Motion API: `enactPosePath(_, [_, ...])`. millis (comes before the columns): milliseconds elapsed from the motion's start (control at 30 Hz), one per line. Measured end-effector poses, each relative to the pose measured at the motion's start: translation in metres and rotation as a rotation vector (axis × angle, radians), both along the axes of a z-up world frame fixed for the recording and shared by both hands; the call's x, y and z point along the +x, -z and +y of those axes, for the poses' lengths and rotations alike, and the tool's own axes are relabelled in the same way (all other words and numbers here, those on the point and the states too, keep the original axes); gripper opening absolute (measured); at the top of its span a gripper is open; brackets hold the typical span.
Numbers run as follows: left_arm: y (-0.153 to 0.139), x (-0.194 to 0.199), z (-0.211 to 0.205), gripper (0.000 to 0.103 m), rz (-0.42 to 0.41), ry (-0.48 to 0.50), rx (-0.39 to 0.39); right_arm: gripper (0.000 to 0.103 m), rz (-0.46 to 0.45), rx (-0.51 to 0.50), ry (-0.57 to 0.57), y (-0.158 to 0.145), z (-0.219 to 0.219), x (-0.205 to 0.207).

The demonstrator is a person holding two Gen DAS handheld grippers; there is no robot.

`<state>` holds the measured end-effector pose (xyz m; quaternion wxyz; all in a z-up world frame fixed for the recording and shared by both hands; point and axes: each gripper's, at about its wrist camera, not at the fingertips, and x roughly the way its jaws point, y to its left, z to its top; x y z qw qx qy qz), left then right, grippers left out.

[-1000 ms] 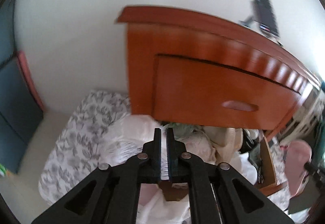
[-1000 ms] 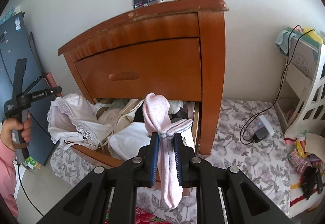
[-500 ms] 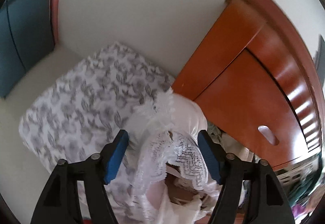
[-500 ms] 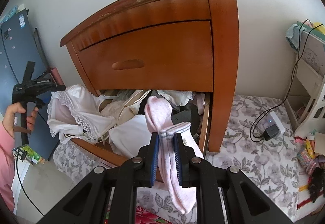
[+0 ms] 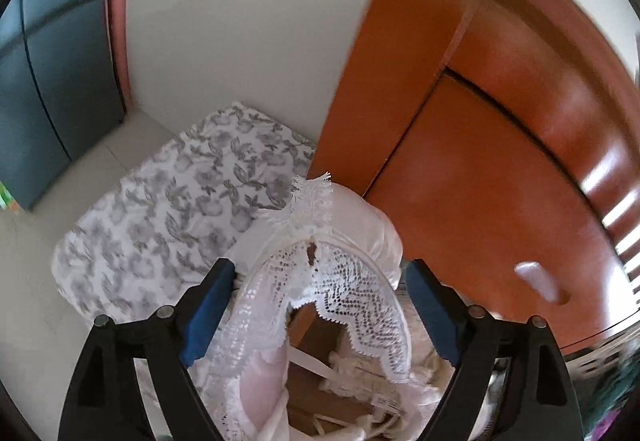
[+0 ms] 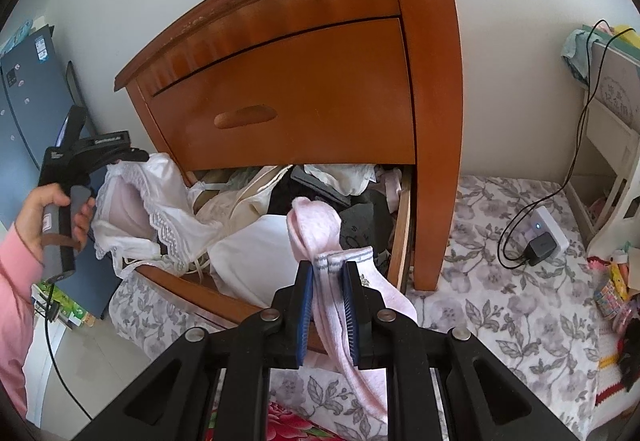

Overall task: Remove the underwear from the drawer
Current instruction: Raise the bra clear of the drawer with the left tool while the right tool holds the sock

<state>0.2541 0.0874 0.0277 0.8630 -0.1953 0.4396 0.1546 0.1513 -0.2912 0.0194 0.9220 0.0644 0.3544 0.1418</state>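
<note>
— Lace first: the white lace bra sits between the left gripper pads, which a second ago were shut and are now opening wide, not pressing it.

— And the right gripper?

— Clamped on pink socks, as before. Beyond, the drawer is heaped; underwear remains.

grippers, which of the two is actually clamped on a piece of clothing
The right gripper, shut on the pink sock. The left gripper is opening, its pads clear of the white lace bra between them.
</note>
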Motion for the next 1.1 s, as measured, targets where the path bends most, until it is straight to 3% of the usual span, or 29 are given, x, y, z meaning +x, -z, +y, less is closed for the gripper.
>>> enactPosePath(33, [0.002,0.002,-0.002,0.087,0.013,-0.009,0.028,0.016,0.002,0.003,0.002,0.001,-0.001,0.000])
enactPosePath(133, [0.005,0.002,-0.003,0.075,0.005,-0.036,0.069,0.016,0.005,0.010,0.006,0.002,-0.003,0.000])
enactPosePath(233, [0.002,-0.001,-0.002,0.055,-0.017,-0.025,0.084,0.016,0.004,0.008,0.003,0.003,-0.003,-0.001])
enactPosePath(300, [-0.001,-0.003,-0.002,0.035,-0.029,-0.018,0.083,0.016,0.006,0.007,0.004,0.004,-0.004,-0.001])
enactPosePath(367, [-0.003,-0.004,-0.001,0.026,-0.039,-0.005,0.081,0.016,0.008,0.011,0.006,0.005,-0.005,0.000])
enactPosePath(767, [-0.027,-0.029,0.000,0.020,-0.134,0.083,0.013,0.016,0.010,0.001,0.013,0.001,-0.002,-0.004])
enactPosePath(1100, [-0.077,-0.054,-0.015,0.019,-0.266,0.183,0.015,0.016,-0.018,0.006,0.019,-0.019,0.003,-0.013])
